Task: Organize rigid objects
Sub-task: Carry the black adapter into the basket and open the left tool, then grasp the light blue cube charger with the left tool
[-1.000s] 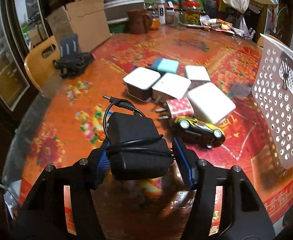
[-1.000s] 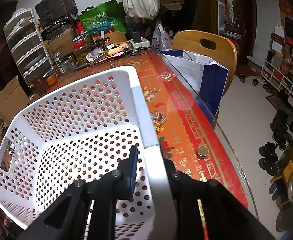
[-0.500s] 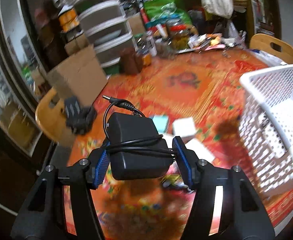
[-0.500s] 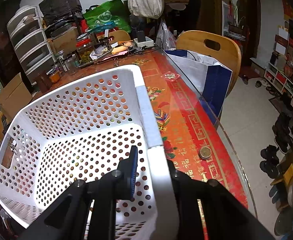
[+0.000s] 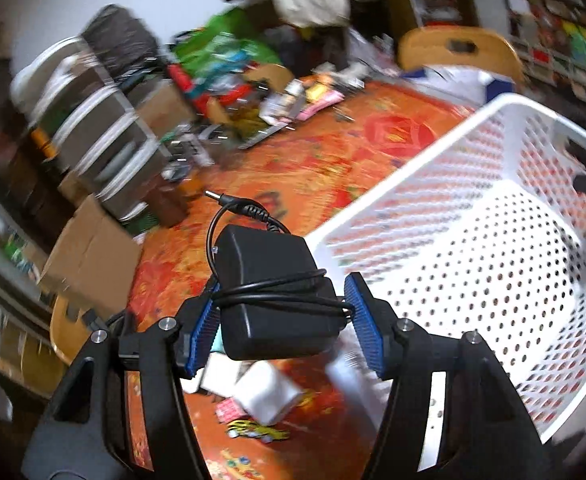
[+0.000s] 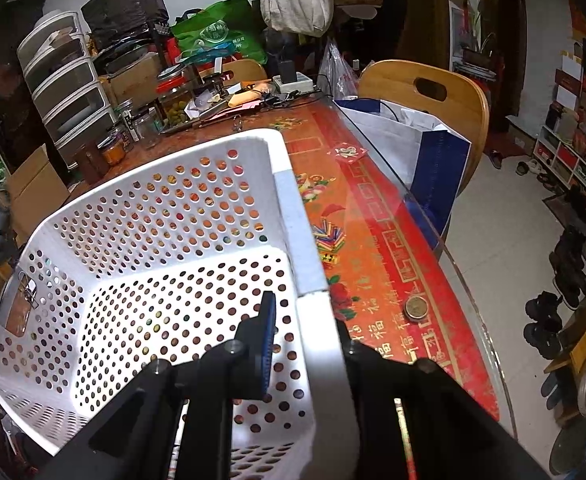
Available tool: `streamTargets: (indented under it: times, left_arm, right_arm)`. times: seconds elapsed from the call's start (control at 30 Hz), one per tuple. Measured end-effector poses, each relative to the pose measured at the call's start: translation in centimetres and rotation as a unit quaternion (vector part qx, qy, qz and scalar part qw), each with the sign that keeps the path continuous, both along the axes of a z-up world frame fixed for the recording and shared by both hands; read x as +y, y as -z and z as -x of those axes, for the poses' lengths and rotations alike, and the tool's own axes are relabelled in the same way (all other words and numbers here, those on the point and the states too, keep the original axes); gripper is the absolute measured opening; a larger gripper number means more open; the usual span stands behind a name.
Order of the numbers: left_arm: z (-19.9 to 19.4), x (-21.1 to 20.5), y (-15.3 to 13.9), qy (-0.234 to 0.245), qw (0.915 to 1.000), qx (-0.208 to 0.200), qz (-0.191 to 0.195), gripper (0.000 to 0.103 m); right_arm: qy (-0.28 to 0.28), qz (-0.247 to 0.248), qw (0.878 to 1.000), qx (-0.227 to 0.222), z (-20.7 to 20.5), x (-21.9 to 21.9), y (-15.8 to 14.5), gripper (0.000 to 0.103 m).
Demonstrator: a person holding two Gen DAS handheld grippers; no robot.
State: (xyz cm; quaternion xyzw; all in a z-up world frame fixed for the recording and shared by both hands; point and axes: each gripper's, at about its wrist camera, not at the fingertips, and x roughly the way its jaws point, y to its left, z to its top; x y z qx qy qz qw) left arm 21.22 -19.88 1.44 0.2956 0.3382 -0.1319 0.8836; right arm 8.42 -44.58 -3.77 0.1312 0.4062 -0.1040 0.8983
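My left gripper [image 5: 279, 316] is shut on a black power adapter [image 5: 271, 292] with its cable wrapped round it, held high above the table beside the left rim of the white perforated basket [image 5: 473, 240]. Below it on the red patterned table lie white boxes [image 5: 265, 394] and a yellow toy car [image 5: 257, 434]. My right gripper [image 6: 305, 344] is shut on the basket's right rim [image 6: 317, 320]; the basket [image 6: 153, 264] is empty inside.
A coin [image 6: 415, 308] lies on the table right of the basket. Jars, bags and drawer units [image 6: 69, 84] crowd the far side. A cardboard box [image 5: 89, 252] and wooden chairs [image 6: 425, 96] stand at the table edges.
My left gripper has risen and swung right with the adapter, from low over the table objects to beside the basket's rim. The right gripper keeps its hold on the basket.
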Motion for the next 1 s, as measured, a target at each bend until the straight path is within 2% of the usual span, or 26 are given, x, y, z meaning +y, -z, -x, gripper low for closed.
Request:
streamTargets:
  times: [0.17,0.3,0.47,0.5,0.57,0.63,0.67,0.73,0.87,0.9,1.0]
  left_arm:
    - [-0.3,-4.2,2.7,0.028,0.9975,0.046,-0.046,0.058]
    - [-1.3,-5.9,5.0,0.042,0.9918,0.083,-0.087,0.058]
    - [-1.7,-6.7,6.6,0.061,0.9868,0.113,-0.099,0.058]
    - [-1.6,-6.8,6.6,0.067,0.9870,0.113,-0.093,0.061]
    - [-1.3,-6.8,6.3,0.073,0.9884,0.099,-0.089,0.076]
    - [-0.5,-6.3,5.0,0.076,0.9925,0.061,-0.074,0.100]
    - [0.2,-5.9,4.2,0.076,0.9943,0.047,-0.059,0.102]
    - [0.9,-4.8,3.0,0.072,0.9963,0.036,-0.030,0.102]
    - [1.9,0.1,-0.5,0.050,0.9973,0.012,0.053,0.102]
    - [1.9,2.6,-1.6,0.033,0.9963,0.003,0.079,0.103]
    - [-0.6,8.7,-2.5,-0.024,0.9933,0.000,0.113,0.103]
  right_arm:
    - [-0.002,-0.004,1.000,0.000,0.0,0.0,0.1,0.014]
    - [-0.002,-0.004,1.000,0.001,0.0,0.1,0.1,0.014]
    - [-0.002,-0.005,1.000,0.001,0.0,0.0,0.1,0.014]
    - [-0.002,-0.005,1.000,0.002,-0.1,0.0,0.1,0.014]
    - [-0.001,-0.006,1.000,0.003,-0.1,0.1,0.1,0.014]
    - [-0.001,-0.006,1.000,0.006,-0.1,0.1,0.1,0.014]
    - [-0.001,-0.006,1.000,0.007,-0.1,0.1,0.1,0.014]
    - [0.001,-0.004,1.000,0.008,-0.2,0.1,0.1,0.014]
    - [0.003,-0.001,1.000,0.011,-0.2,0.2,0.1,0.014]
    - [0.004,0.000,1.000,0.012,-0.3,0.2,0.1,0.014]
    - [0.004,0.005,1.000,0.018,-0.5,0.3,0.1,0.014]
